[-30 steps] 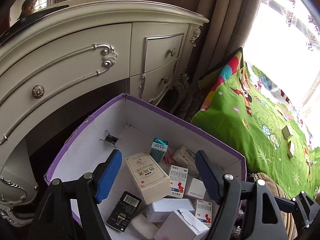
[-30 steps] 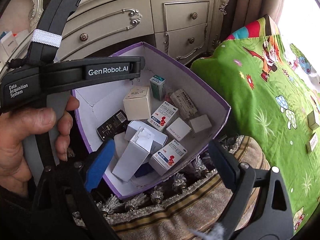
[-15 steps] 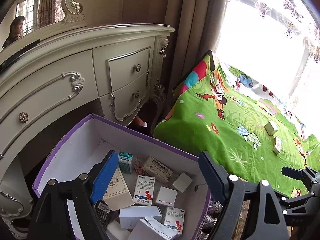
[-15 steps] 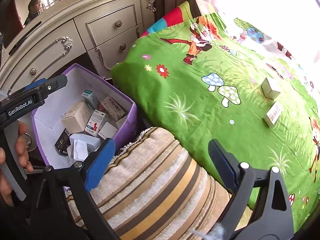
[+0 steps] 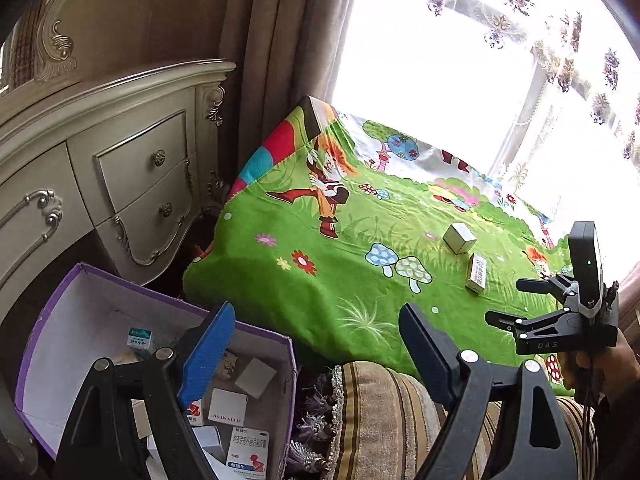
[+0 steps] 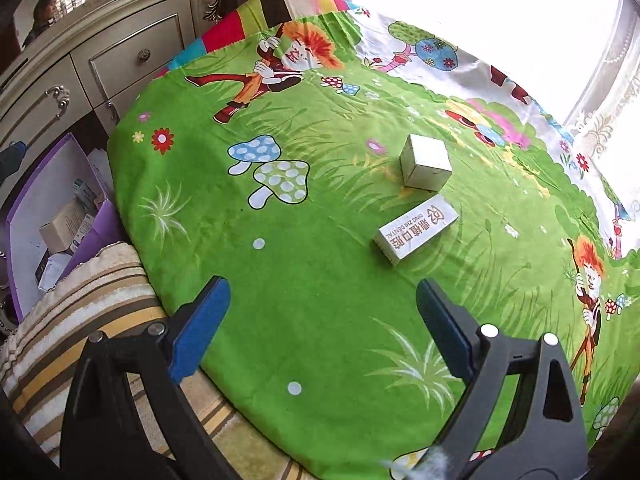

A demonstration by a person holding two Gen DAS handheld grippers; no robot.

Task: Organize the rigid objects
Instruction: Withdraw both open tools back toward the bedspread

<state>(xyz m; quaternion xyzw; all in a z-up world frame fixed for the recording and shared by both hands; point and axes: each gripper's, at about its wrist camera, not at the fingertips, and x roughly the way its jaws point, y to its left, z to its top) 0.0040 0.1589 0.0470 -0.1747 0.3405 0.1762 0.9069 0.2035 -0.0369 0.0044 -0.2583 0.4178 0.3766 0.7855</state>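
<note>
Both grippers, jaws spread and empty, are swinging away from the purple-rimmed cardboard box [image 5: 120, 292] of packets, the right gripper [image 6: 320, 332] now facing two small pale cartons [image 6: 425, 163] left on the green cartoon bedspread [image 6: 320, 280], the left gripper [image 5: 316, 352] trailing.

Two boxes [image 6: 425, 162] on the cloth [image 6: 304, 280], one purple bin [image 5: 80, 292].
</note>
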